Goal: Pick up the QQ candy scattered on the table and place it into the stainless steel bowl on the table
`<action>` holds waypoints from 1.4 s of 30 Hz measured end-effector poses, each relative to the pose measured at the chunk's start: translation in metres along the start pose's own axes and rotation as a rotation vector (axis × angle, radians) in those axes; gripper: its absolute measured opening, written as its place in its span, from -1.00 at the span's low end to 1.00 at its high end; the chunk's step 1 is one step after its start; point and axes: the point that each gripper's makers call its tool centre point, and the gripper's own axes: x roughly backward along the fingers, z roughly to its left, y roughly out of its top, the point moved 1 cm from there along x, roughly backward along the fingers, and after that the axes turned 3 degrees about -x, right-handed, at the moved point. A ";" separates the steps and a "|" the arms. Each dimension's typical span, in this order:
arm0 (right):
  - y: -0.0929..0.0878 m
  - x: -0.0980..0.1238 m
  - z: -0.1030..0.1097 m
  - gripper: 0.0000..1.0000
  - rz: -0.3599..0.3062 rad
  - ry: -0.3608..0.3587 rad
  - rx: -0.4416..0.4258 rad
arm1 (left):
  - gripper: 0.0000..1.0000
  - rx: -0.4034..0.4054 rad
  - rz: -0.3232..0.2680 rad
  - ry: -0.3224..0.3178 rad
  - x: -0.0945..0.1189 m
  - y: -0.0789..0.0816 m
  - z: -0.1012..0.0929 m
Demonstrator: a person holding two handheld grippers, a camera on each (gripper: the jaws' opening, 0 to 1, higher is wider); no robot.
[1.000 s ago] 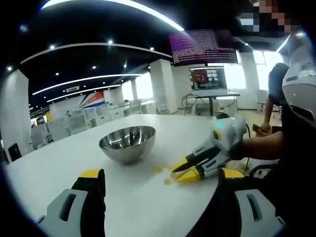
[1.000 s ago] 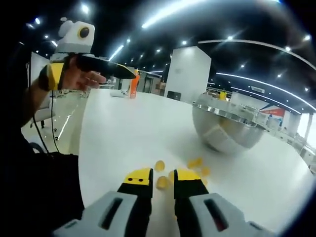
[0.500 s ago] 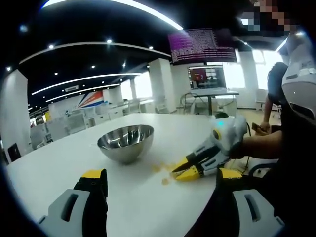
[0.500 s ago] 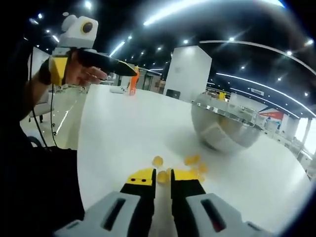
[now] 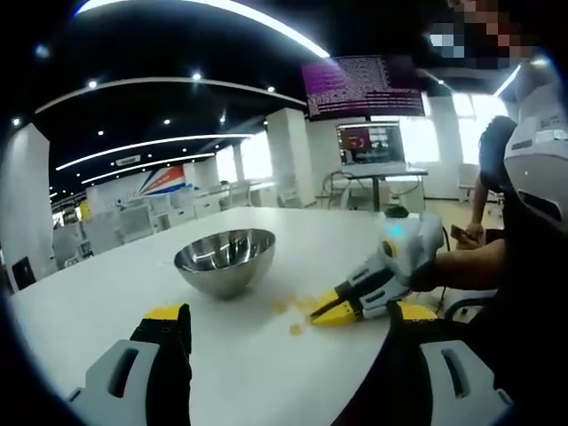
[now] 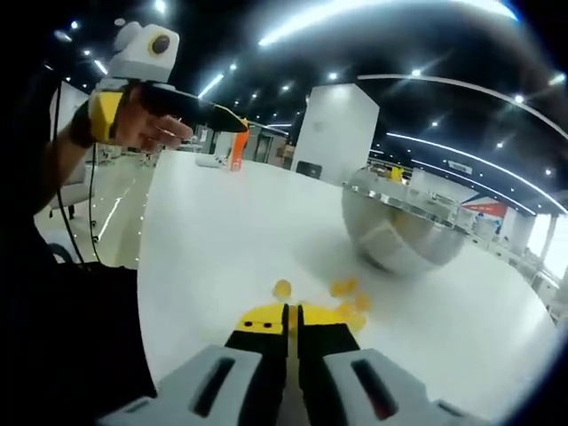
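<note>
On the surface: a broad white round-edged table top (image 5: 106, 293) carries everything, seen also from the right gripper view (image 6: 213, 240).
Bowl: the shiny stainless steel bowl (image 5: 224, 260) stands upright on the white surface, towards its middle; in the right gripper view it sits to the right, beyond the sweets (image 6: 404, 232).
Left tongs: the yellow-tipped left tongs (image 5: 288, 327) hang above the near edge of the surface, their two jaws wide apart with nothing between them; from the right gripper view they are held high at the upper left (image 6: 226, 118) in a person's hand (image 6: 133, 124).
Right tongs: the yellow-tipped right tongs (image 6: 286, 317) are low over the surface with jaws pressed almost together, a sliver of yellow showing in the gap; whether a sweet is gripped there cannot be told. From the left gripper view they point down at the sweets (image 5: 321, 315).
QQ candy: small yellow QQ candy pieces (image 6: 344, 291) lie loose on the surface near the foot of the bowl, just ahead of the right tongs; one piece (image 6: 282, 288) lies a little apart to the left. The left gripper view shows them between bowl and right tongs (image 5: 295, 306).
</note>
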 end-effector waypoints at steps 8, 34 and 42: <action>0.014 0.007 -0.005 -0.92 -0.067 0.014 -0.094 | 0.91 0.003 0.003 0.007 0.000 -0.002 0.002; 0.126 0.052 -0.004 -0.93 -0.230 0.027 0.007 | 0.89 -0.004 0.001 0.012 0.001 0.001 0.004; 0.188 0.059 -0.040 -0.93 -0.345 -0.022 0.063 | 0.89 -0.007 -0.002 0.014 0.002 0.002 0.005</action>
